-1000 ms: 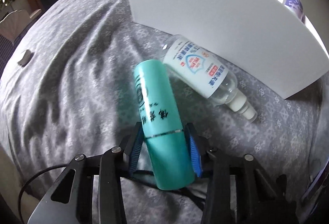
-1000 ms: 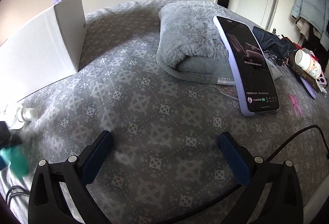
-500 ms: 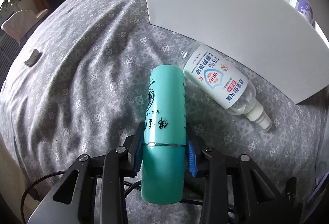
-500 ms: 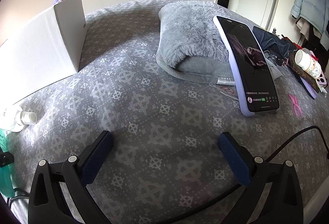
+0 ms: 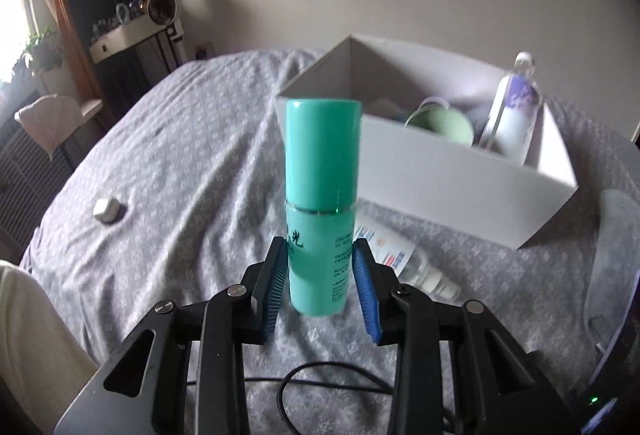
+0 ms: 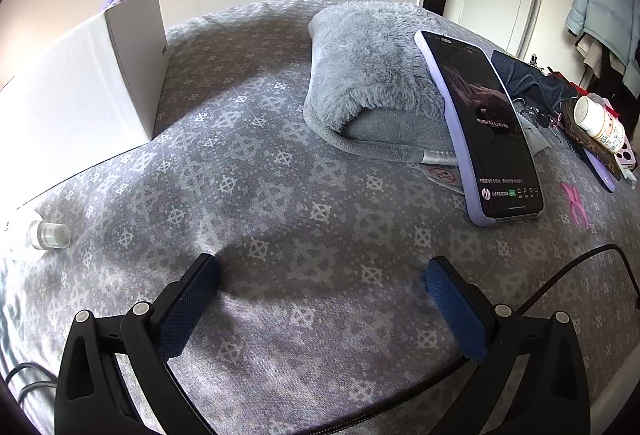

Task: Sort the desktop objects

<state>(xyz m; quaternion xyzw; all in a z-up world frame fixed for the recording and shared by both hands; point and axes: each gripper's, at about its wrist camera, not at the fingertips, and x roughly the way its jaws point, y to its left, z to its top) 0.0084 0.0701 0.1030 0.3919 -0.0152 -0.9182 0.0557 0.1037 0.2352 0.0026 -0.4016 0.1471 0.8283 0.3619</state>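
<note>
Above the grey patterned bedspread (image 5: 168, 155), the left gripper (image 5: 320, 275) is closing on an upright teal bottle (image 5: 321, 171); the right gripper (image 6: 320, 283) gapes wide, empty.

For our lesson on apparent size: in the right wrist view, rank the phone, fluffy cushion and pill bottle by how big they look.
1. Fluffy cushion
2. Phone, though it lies nearer the camera
3. Pill bottle

Left tongs (image 5: 320, 267) closing on teal bottle (image 5: 321, 175)
</note>
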